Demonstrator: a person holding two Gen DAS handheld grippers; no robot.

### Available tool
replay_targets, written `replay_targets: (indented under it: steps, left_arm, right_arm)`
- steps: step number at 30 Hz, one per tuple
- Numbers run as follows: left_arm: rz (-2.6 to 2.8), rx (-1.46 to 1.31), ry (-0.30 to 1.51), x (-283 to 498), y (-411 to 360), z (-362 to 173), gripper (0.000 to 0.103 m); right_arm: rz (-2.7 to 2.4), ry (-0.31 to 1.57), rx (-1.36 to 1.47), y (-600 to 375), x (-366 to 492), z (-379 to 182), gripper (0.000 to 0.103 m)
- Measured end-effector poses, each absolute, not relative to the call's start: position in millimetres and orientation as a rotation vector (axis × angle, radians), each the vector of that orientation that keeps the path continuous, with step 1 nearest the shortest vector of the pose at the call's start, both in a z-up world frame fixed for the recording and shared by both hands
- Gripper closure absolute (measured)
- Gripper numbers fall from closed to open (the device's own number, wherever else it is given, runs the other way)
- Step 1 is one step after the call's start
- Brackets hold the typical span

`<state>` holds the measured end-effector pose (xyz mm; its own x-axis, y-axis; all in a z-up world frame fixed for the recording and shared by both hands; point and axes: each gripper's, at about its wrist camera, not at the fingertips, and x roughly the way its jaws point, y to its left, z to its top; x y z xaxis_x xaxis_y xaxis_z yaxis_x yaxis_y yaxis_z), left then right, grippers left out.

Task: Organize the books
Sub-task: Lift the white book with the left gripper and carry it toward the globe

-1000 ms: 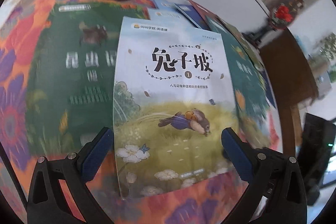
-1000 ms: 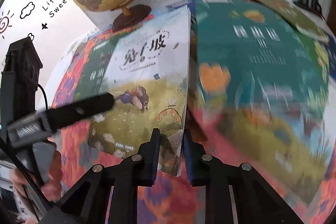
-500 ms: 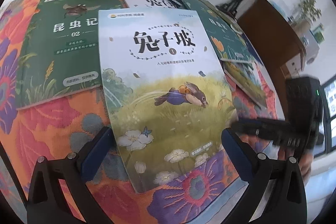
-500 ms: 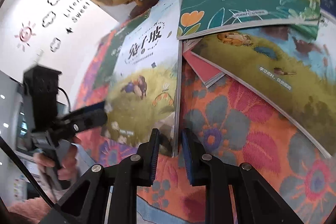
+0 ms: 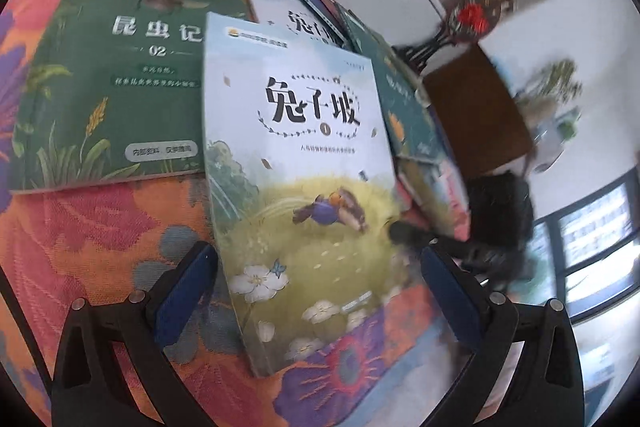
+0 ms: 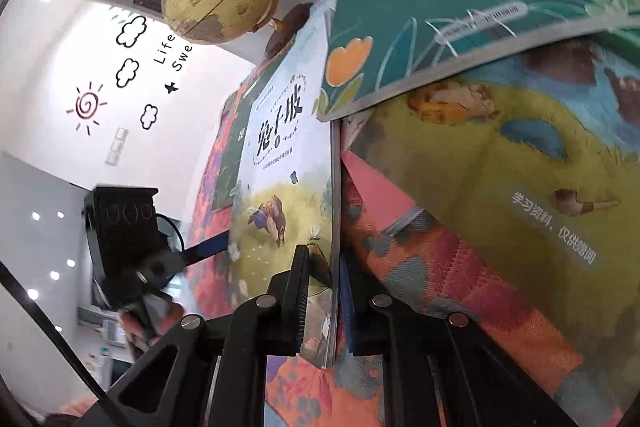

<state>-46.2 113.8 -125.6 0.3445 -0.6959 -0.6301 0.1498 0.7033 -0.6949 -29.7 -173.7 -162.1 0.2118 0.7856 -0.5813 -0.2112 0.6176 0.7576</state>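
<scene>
1. Pale-blue rabbit storybook [image 6: 288,187] sits centre frame, its edge clamped in the right gripper [image 6: 324,291] jaws, which just closed.
2. Left gripper [image 5: 316,291] jaws spread wide, apparently not touching it.
3. Floral tabletop cloth [image 5: 100,227] lies beneath.

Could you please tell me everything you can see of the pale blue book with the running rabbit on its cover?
The pale blue book is a thin glossy paperback: black Chinese title above a small numeral 1, a rabbit running over a yellow-green meadow, white flowers along the bottom. It lies face up, its top left corner overlapping a dark green book, its lower part on the flowered cloth. The right gripper is shut on its right edge near the bottom.
</scene>
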Motion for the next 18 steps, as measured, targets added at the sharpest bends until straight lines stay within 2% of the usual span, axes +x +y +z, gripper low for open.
replay_targets:
  steps: [7, 10, 13, 14, 18]
  left_arm:
    - [-0.534, -0.416, 1.048, -42, 89, -119, 0.002]
    - [-0.538, -0.486, 1.031, -39, 98, -122, 0.003]
    - [-0.488, -0.582, 1.023, -42, 118, -125, 0.030]
    - [-0.485, -0.587, 1.022, -43, 121, -126, 0.033]
    - [-0.473, -0.505, 1.001, -50, 117, -119, 0.034]
  right_arm:
    - [0.751, 1.150, 0.584, -172, -26, -164, 0.091]
    - [0.761, 1.141, 0.591, -171, -27, -164, 0.091]
    - [0.754, 1.119, 0.554, -170, -32, -162, 0.091]
    - [0.749, 1.102, 0.525, -168, -35, -159, 0.091]
    - [0.750, 1.051, 0.444, -159, -43, -151, 0.089]
